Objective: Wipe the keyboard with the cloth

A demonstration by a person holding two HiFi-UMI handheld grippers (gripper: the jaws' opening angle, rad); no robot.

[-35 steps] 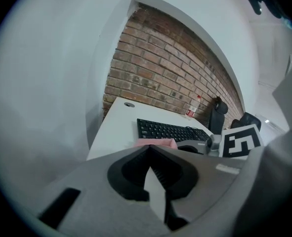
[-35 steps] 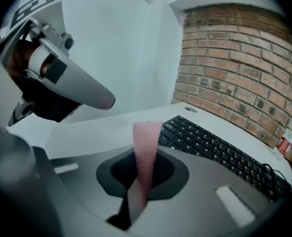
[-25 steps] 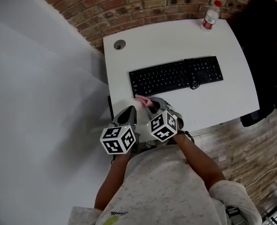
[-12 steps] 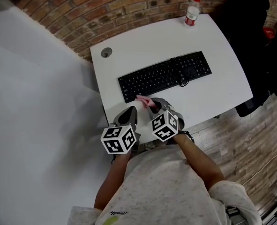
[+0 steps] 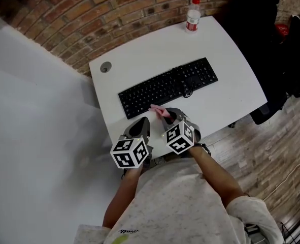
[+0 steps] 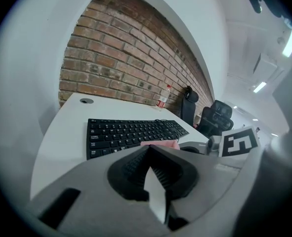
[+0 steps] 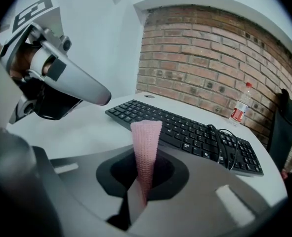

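1. The right gripper [image 7: 143, 177] has its jaws pinched on a pink cloth [image 7: 146, 135], whose end pokes out beyond them.
2. The left gripper [image 6: 149, 156] has its jaws pressed together, empty.
3. The cloth sits at the black keyboard's [image 5: 167, 87] near edge, so all of the wiping seemingly remains.

Seen from your head camera, only a pink tip of the cloth [image 5: 159, 111] shows past your right gripper [image 5: 166, 116], and the rest lies hidden beneath it. The water bottle [image 5: 193, 15] label is too small to read. The black chair [image 5: 259, 34] is cut by the top edge.
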